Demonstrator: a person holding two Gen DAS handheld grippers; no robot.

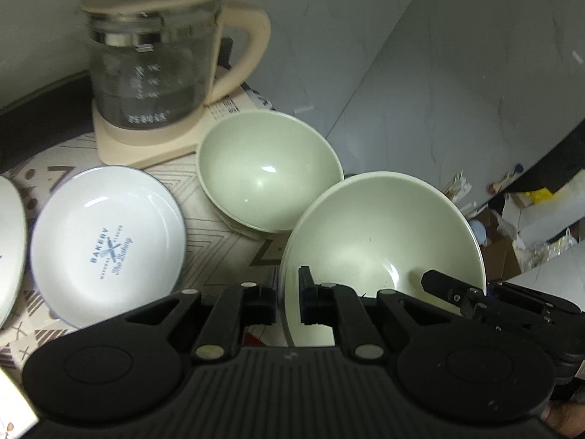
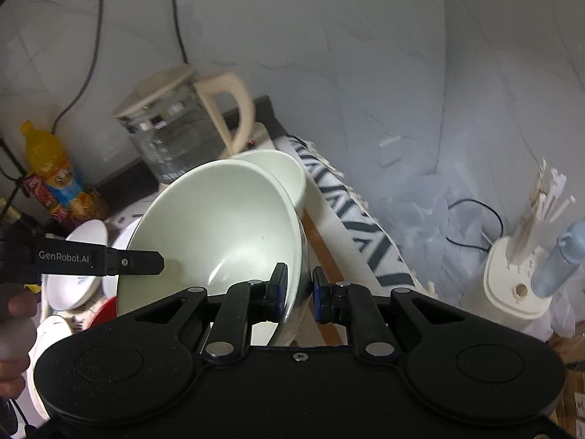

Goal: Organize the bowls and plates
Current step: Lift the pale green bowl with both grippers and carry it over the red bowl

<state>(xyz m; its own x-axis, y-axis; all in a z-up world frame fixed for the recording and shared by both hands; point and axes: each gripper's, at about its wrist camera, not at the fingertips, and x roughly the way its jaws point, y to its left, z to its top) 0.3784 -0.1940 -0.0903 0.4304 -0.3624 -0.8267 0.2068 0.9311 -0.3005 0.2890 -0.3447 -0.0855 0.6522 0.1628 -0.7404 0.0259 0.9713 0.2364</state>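
Note:
A pale green bowl (image 1: 380,234) is held above the table, gripped on opposite sides of its rim. My left gripper (image 1: 287,296) is shut on its left rim. My right gripper (image 2: 298,292) is shut on its right rim (image 2: 219,226); its finger shows inside the bowl in the left wrist view (image 1: 446,289). A second green bowl (image 1: 267,172) sits on the table behind it, on another bowl. A white "Bakery" plate (image 1: 106,245) lies to the left, with another white plate's edge (image 1: 11,248) at far left.
A glass kettle with a cream lid and handle (image 1: 157,62) stands on its base at the back. A patterned cloth (image 1: 223,234) covers the table. A yellow drink bottle (image 2: 51,168) stands at left. A white holder with sticks (image 2: 519,274) stands on the floor at right.

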